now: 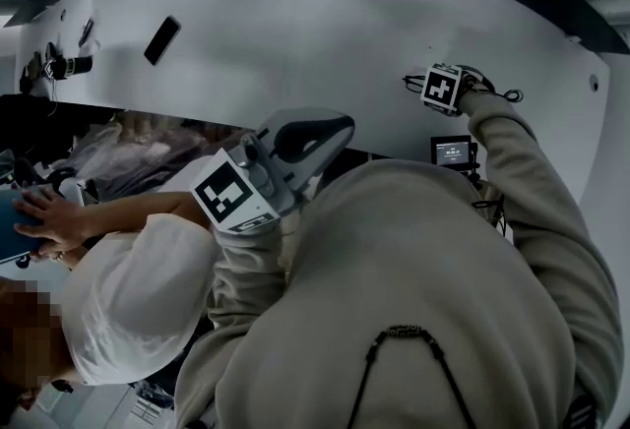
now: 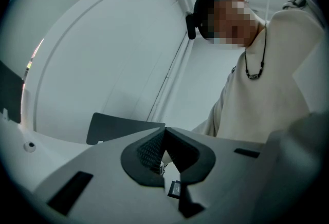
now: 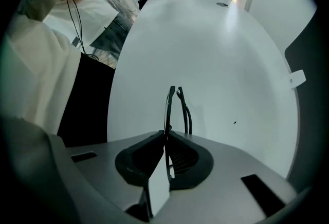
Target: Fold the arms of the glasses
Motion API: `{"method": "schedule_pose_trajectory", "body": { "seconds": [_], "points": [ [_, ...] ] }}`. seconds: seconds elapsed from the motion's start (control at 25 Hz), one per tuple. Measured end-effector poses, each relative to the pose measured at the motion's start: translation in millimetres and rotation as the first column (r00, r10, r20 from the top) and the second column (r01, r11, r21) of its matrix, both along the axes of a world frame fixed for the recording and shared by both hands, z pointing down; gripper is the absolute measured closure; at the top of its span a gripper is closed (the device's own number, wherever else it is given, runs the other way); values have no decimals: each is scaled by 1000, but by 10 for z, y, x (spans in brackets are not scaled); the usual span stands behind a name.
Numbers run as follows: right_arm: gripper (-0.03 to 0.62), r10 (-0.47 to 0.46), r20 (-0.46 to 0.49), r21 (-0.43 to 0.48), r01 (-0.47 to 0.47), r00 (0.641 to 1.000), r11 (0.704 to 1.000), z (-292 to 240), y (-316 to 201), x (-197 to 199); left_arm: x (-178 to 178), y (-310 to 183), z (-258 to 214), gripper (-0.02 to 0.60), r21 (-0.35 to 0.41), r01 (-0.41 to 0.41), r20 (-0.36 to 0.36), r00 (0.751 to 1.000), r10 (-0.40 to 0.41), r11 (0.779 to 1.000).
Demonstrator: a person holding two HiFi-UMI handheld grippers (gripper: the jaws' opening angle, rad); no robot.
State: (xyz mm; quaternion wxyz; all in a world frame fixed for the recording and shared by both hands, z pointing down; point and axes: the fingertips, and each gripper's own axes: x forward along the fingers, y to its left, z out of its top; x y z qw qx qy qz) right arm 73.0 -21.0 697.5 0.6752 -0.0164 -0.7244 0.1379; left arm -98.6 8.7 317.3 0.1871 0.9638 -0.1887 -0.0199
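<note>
Right claw (image 3: pixel 165 136) grips glasses (image 3: pixel 170 107), long axis straight out ahead.

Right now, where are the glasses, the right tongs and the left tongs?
glasses (image 3: pixel 167 107), right gripper view, on the dark frame edge above the tips.
right tongs (image 3: pixel 166 134), right gripper view, between the tips, shut on the glasses.
left tongs (image 2: pixel 164 130), left gripper view, where the shut tips meet.
</note>
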Motion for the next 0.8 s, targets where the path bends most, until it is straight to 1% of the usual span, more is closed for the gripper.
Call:
{"method": "schedule_pose_trajectory", "body": {
  "seconds": [0.08,0.16,0.2,0.24,0.28,0.4,0.48,0.56,0.64,0.8],
  "points": [
    [556,-6,-5,9,6,1000,1000,30,19,21,8,28,13,577,1,-3,1,1000,3,1000],
    [554,11,-28,-1,-11,1000,1000,46,61,77,-2,31,30,577,1,-2,4,1000,2,1000],
    [541,25,-41,-15,-26,999,1000,42,92,108,-7,27,34,577,2,-1,5,1000,1,1000],
    [491,36,-32,-23,-37,999,999,33,104,99,-7,21,35,577,4,-2,6,1000,2,1000],
    [453,44,-7,-22,-44,999,999,15,93,60,-3,15,34,577,6,-4,6,1000,4,1000],
    [450,88,47,5,-89,995,996,-93,10,25,33,-22,34,577,10,-15,6,1000,15,1000],
    [450,129,112,42,-135,985,990,-221,-111,-14,75,-59,26,577,13,-24,4,1000,24,1000],
    [450,201,174,60,-214,964,975,-415,-213,-16,121,-104,12,577,15,-31,-1,1000,31,999],
    [450,266,239,68,-290,934,955,-645,-297,-5,167,-157,10,577,15,-33,-5,999,33,999],
    [450,336,361,73,-386,870,920,-1073,-377,21,289,-257,7,577,19,-52,-3,999,52,998]
  ]
}}
